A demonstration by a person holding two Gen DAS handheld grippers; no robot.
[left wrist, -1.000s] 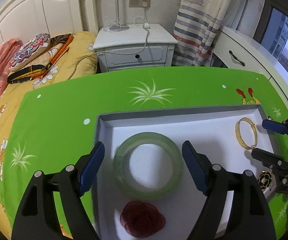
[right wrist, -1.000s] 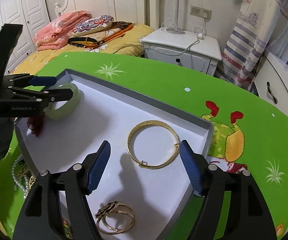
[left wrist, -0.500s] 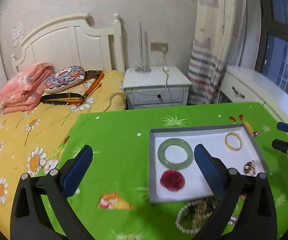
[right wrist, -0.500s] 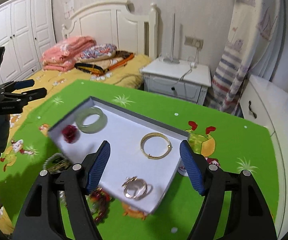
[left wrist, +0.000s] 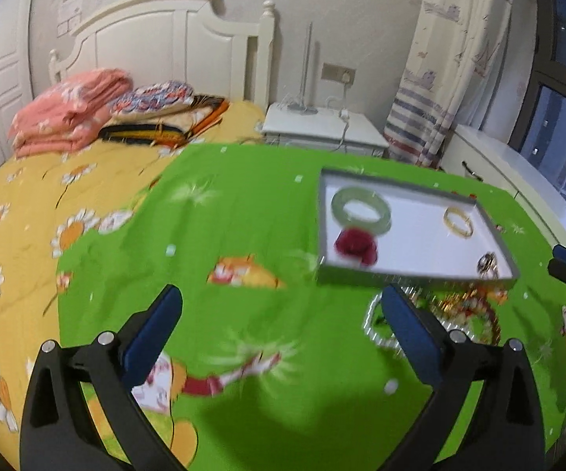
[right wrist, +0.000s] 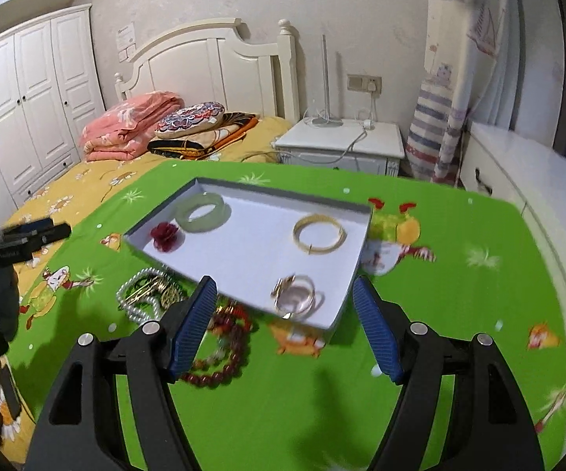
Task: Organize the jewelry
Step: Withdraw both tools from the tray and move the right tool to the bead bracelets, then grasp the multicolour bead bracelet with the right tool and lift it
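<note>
With both grippers wide and empty, we should lower the right gripper [right wrist: 283,329] squarely over the bead bracelet [right wrist: 220,357] beside the tray [right wrist: 357,243].

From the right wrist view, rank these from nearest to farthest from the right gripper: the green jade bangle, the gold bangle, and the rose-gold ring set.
Measured from the right gripper:
1. Rose-gold ring set, near corner of the tray.
2. Gold bangle, mid-tray, right side.
3. Green jade bangle, far left corner.
</note>
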